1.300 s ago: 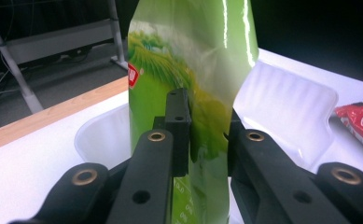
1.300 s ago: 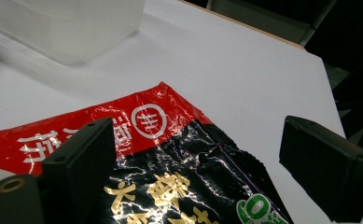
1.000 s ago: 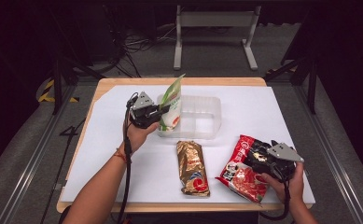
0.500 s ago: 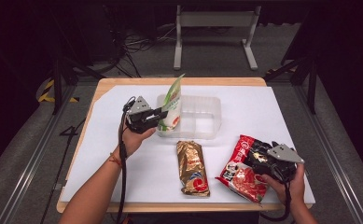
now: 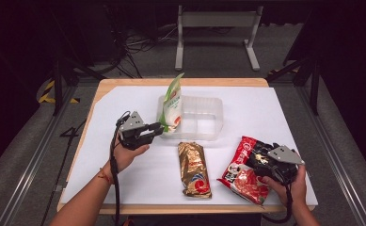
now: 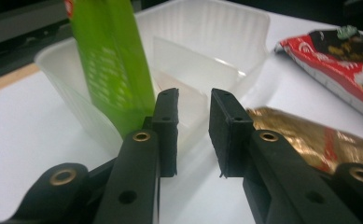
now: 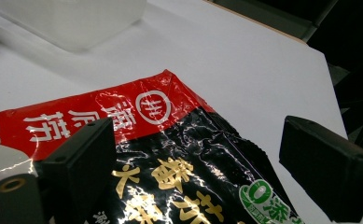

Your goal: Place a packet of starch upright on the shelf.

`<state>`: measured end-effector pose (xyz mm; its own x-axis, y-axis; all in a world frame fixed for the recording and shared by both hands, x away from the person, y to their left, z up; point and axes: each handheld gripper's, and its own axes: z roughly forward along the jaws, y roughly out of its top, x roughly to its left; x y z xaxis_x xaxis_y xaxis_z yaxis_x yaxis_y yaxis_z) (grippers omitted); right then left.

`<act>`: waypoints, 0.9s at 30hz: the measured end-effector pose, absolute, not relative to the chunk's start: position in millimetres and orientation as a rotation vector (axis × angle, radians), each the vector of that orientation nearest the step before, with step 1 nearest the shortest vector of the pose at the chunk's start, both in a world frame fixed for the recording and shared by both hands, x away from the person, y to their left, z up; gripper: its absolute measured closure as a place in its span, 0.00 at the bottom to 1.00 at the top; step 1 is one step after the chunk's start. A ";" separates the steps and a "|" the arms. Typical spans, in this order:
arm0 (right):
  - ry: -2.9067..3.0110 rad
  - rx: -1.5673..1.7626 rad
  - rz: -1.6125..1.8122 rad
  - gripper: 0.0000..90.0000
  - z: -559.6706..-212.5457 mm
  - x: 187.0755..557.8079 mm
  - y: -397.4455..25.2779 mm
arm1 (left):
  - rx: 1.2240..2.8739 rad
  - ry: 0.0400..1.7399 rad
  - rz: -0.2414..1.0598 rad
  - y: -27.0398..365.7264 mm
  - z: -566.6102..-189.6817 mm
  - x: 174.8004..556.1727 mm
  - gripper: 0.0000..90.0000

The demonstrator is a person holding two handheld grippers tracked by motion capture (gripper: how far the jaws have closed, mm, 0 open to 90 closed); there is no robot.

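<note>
Our left tool (image 5: 158, 128) was let go, with a small gap between its jaws and nothing in them. The green bag (image 5: 173, 103) stood up in the tub (image 5: 204, 118), just ahead of that tool. Our right tool (image 5: 261, 155) was wide open over the red bag (image 5: 244, 170), which lay flat on the surface (image 5: 124, 103) under it. We think the red bag came next. We should pinch its top edge firmly and lift slowly so it didn't slip. The gold bag (image 5: 194, 169) lay between our tools.
</note>
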<state>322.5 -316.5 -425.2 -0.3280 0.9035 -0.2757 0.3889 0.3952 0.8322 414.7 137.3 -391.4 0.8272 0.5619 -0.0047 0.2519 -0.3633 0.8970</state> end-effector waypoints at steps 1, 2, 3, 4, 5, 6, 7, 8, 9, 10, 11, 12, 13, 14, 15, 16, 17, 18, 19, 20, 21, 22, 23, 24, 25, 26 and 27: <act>1.894 1.111 0.858 0.13 -425.2 322.7 -316.5 | 1.965 0.603 0.359 137.0 -393.9 412.8 0.80; 1.894 1.110 0.858 0.13 -425.1 322.7 -316.4 | 1.980 0.598 0.364 135.9 -397.0 410.7 0.79; 1.892 1.108 0.855 0.13 -424.9 322.7 -316.1 | 1.992 0.596 0.363 134.5 -399.7 409.2 0.78; 1.891 1.106 0.854 0.13 -424.6 322.7 -316.0 | 2.001 0.596 0.361 133.0 -402.6 408.4 0.76; 1.891 1.102 0.853 0.13 -424.4 322.7 -315.8 | 2.015 0.598 0.359 130.8 -405.8 407.6 0.73; 1.891 1.102 0.853 0.13 -424.4 322.7 -315.8 | 2.015 0.598 0.359 130.8 -405.8 407.6 0.70; 1.887 1.098 0.846 0.13 -424.5 322.7 -315.5 | 2.031 0.596 0.340 128.4 -409.1 407.4 0.70; 1.891 1.091 0.842 0.13 -424.7 323.1 -315.2 | 2.030 0.606 0.322 127.0 -411.4 408.1 0.67; 1.893 1.089 0.837 0.13 -425.0 323.6 -314.9 | 2.026 0.625 0.295 125.7 -413.6 408.9 0.63; 1.896 1.088 0.834 0.13 -425.5 324.2 -314.7 | 2.026 0.638 0.278 124.5 -415.5 410.0 0.60; 1.900 1.085 0.831 0.13 -425.9 324.6 -314.6 | 2.025 0.644 0.262 123.5 -417.4 410.8 0.57; 1.902 1.085 0.830 0.13 -426.2 325.0 -314.4 | 2.019 0.652 0.230 123.2 -419.1 411.9 0.55; 1.903 1.086 0.830 0.13 -426.4 325.1 -314.4 | 2.006 0.666 0.183 122.6 -421.5 413.3 0.51; 1.905 1.082 0.828 0.13 -426.4 325.0 -314.5 | 2.004 0.676 0.149 121.9 -423.5 413.8 0.49; 1.906 1.079 0.827 0.13 -426.5 324.9 -314.8 | 2.011 0.676 0.132 120.9 -425.4 414.9 0.47; 1.906 1.080 0.824 0.13 -426.7 324.9 -315.1 | 2.013 0.687 0.104 119.0 -428.0 415.5 0.45; 1.908 1.083 0.824 0.13 -427.1 325.0 -315.3 | 2.015 0.689 0.079 117.7 -429.4 416.0 0.42; 1.910 1.083 0.824 0.13 -427.2 324.9 -315.2 | 2.016 0.689 0.038 114.9 -431.7 416.7 0.42; 1.909 1.080 0.824 0.13 -427.1 324.3 -314.5 | 2.008 0.693 -0.014 113.0 -433.3 417.8 0.41; 1.912 1.072 0.824 0.13 -426.7 323.6 -314.0 | 1.998 0.702 -0.048 110.8 -434.8 418.8 0.40; 1.912 1.072 0.824 0.13 -426.7 323.6 -314.0 | 1.998 0.702 -0.048 110.8 -434.8 418.8 0.39; 1.914 1.064 0.825 0.13 -426.3 323.0 -313.1 | 2.005 0.704 -0.062 108.0 -436.0 419.6 0.39; 1.916 1.055 0.826 0.13 -426.0 322.2 -312.2 | 2.015 0.704 -0.066 104.9 -437.3 420.2 0.38; 1.919 1.045 0.827 0.13 -425.8 321.5 -311.4 | 2.017 0.706 -0.083 102.7 -438.6 421.2 0.37; 1.925 1.035 0.830 0.12 -425.8 319.6 -310.0 | 2.023 0.709 -0.102 99.4 -440.1 422.0 0.36; 1.925 1.035 0.830 0.12 -425.8 319.6 -310.0 | 2.035 0.709 -0.099 97.1 -440.8 422.1 0.36; 1.931 1.028 0.829 0.12 -426.1 319.1 -309.7 | 2.052 0.708 -0.098 93.5 -442.1 422.5 0.35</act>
<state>319.1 -309.7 -426.1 -0.3675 0.8698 -0.3292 0.3601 0.4594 0.8120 422.5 93.5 -442.1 0.8307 0.4447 -0.3349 0.5188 -0.4001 0.7555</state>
